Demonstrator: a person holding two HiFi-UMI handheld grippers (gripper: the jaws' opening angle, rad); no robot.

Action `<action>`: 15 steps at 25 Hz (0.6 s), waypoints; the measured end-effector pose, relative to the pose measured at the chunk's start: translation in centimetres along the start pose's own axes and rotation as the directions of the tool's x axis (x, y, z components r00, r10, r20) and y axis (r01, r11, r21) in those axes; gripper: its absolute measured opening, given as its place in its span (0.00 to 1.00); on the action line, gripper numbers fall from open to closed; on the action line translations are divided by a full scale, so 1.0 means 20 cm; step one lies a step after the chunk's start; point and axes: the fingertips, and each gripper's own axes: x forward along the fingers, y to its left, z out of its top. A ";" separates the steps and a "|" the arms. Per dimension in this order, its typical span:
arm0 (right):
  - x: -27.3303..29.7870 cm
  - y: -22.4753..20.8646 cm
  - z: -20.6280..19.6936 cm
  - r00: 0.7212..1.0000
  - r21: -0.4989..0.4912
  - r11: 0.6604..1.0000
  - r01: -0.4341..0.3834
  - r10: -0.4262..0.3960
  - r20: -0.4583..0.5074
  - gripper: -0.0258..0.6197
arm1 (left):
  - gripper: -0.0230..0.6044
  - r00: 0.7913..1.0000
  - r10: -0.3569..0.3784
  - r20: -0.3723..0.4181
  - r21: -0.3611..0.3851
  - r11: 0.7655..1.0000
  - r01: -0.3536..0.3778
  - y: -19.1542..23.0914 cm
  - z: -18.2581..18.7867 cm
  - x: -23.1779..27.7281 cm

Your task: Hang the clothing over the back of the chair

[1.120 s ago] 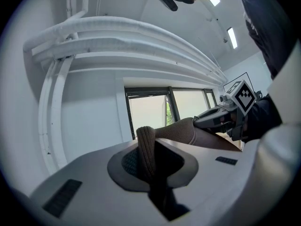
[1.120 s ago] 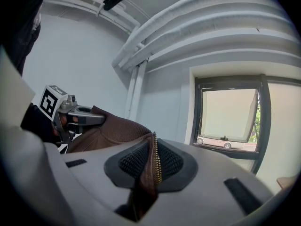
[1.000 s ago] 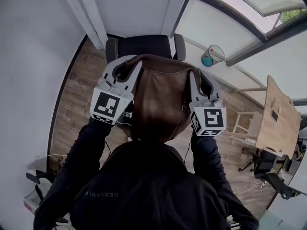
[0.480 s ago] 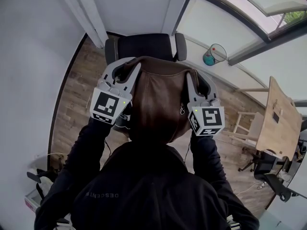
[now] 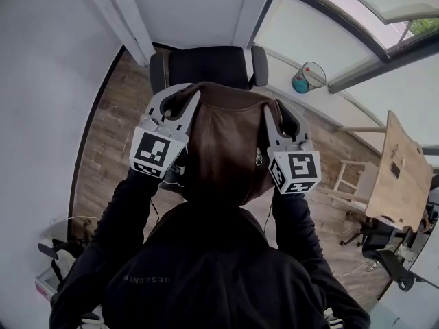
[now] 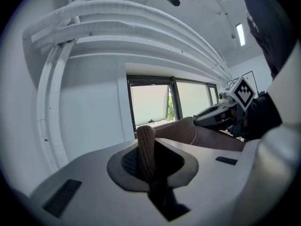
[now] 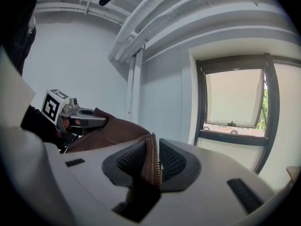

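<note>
A brown jacket (image 5: 223, 149) is stretched between my two grippers, above and just in front of the black office chair (image 5: 206, 66). My left gripper (image 5: 180, 96) is shut on the jacket's ribbed edge (image 6: 146, 149), which stands up between its pads. My right gripper (image 5: 280, 112) holds the zipper edge (image 7: 153, 161). Its jaws are opening, and the fabric still fills the narrow gap between the pads. Each gripper view shows the other gripper across the jacket: the right one (image 6: 221, 114) and the left one (image 7: 80, 117). The jacket hides the top of the chair's back.
A white wall and pillar (image 5: 130, 19) stand close behind the chair. A blue waste bin (image 5: 302, 81) sits by the window at the right. A wooden table (image 5: 394, 173) and a stool (image 5: 350, 177) are further right. Wood floor (image 5: 110, 142) lies on the left.
Both grippers and the jacket have sunk a little toward the chair's back. More of the chair seat shows above the jacket.
</note>
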 end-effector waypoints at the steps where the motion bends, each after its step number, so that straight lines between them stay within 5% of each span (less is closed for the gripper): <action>1: 0.00 0.00 -0.01 1.000 0.001 1.000 -0.002 0.002 -0.001 0.20 | 0.11 1.000 0.001 -0.004 -0.001 1.000 -0.001 0.00 -0.01 0.00; 15: 0.09 -0.02 -0.11 0.998 0.035 0.999 -0.032 0.034 -0.059 0.21 | 0.13 0.998 -0.007 -0.067 -0.042 0.999 0.004 0.02 -0.14 0.08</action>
